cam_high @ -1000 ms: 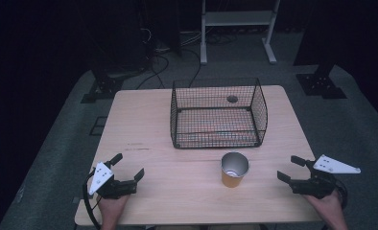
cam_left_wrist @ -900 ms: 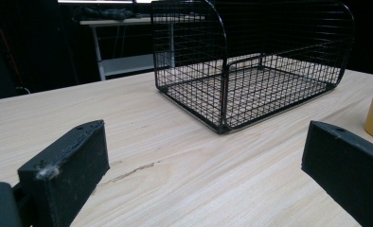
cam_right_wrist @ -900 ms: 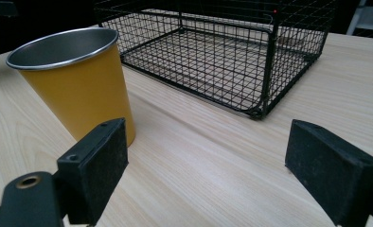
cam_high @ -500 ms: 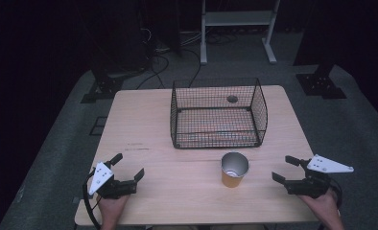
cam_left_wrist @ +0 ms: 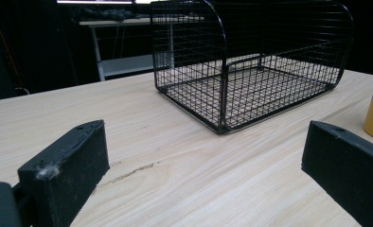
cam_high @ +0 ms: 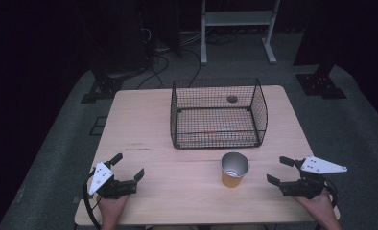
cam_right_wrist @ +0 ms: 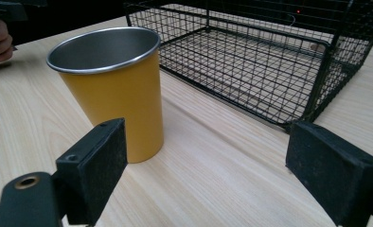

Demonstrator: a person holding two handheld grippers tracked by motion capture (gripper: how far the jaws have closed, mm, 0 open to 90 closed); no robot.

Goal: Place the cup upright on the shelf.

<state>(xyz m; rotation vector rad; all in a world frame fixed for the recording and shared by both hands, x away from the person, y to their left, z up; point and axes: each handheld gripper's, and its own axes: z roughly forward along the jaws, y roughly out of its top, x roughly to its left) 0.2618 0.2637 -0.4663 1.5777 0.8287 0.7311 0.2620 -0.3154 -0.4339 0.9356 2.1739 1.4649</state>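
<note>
Two spread grippers flank a yellow cup in front of a wire basket on a pale wood bench.

At the near left corner of the bench (cam_high: 144,124), the left gripper (cam_high: 127,168) rests low with its jaws spread and nothing between them, well apart from everything, seemingly parked in readiness. Its black jaw pads look matte and slightly fuzzy. Farther back at centre stands the wire basket (cam_high: 218,112), a black open-topped grid with rounded corners, apparently empty, a likely receptacle. Just in front of it the cup (cam_high: 234,169) stands upright: tapered, yellow outside, brushed metal inside with a rolled rim. The right gripper (cam_high: 280,171), jaws spread and empty, points toward the cup from near its right, probably lining up a side grasp.
</note>
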